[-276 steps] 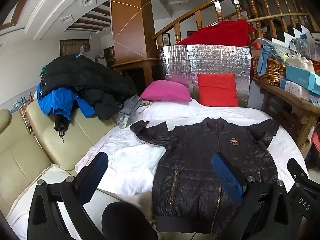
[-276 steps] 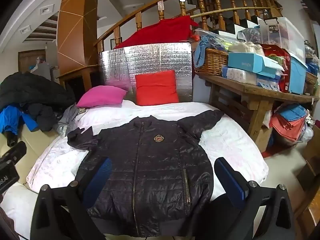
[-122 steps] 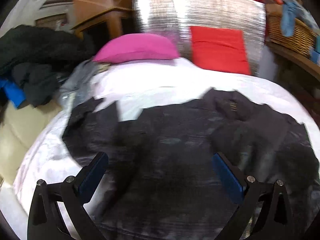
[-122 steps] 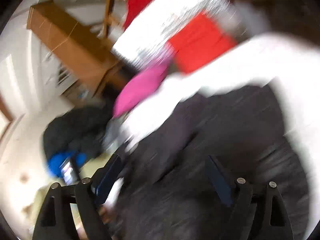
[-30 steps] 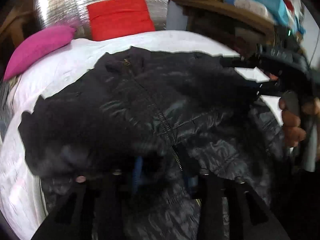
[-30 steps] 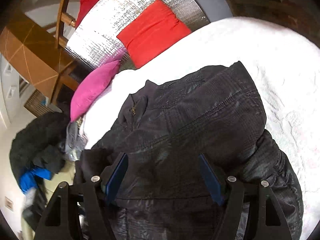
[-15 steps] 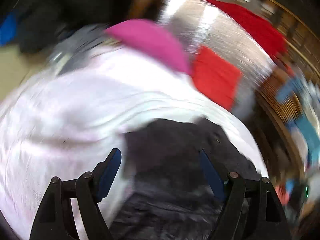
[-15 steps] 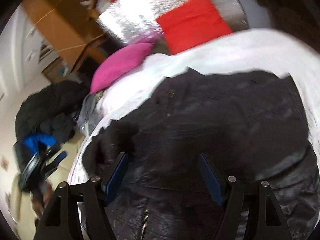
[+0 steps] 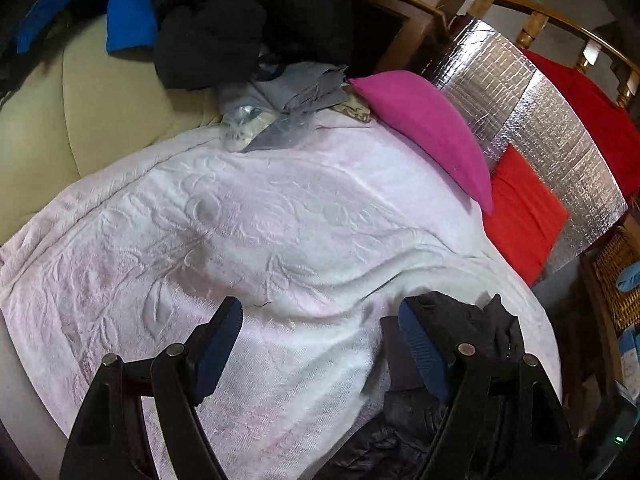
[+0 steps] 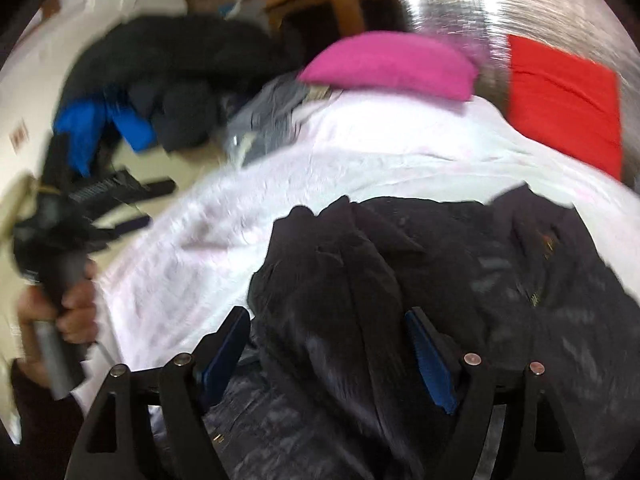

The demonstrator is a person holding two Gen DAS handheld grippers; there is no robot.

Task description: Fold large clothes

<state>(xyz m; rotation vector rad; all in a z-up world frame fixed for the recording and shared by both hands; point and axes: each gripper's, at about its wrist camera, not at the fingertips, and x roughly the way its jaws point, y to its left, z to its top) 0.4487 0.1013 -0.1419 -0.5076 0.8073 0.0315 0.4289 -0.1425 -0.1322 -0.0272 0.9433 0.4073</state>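
A white embossed blanket (image 9: 256, 224) covers the bed, running from the near edge to the far edge where a silver foil panel (image 9: 560, 120) stands upright. A cream sofa (image 9: 60, 120) runs along the bed's left edge, heaped at its far end with a black coat (image 9: 224, 20) and a blue garment (image 9: 128, 20). A red cloth (image 9: 588, 108) hangs behind the panel under a wooden railing (image 9: 536, 16). Against the panel a red cushion (image 9: 520, 212) leans, with a pink pillow (image 9: 428, 132) just beside it toward the left. Grey clothes (image 9: 292, 104) lie crumpled at the far left corner, touching the pillow. A wicker basket (image 9: 616, 280) shows at the right edge of the left wrist view.

The jacket (image 10: 460, 280) lies on the right half of the bed, toward the near edge. It is black, quilted and shiny, its left side turned in over the body in a rumpled fold, a small badge on the chest near the zip. This view is blurred, so finer detail cannot be told.

The left gripper (image 9: 320, 340) hangs over bare blanket near the jacket's edge, blue-padded fingers spread wide, gripping nothing. The right gripper (image 10: 328, 344) is over the folded-in part of the jacket, fingers likewise spread apart; whether they touch the fabric cannot be told.
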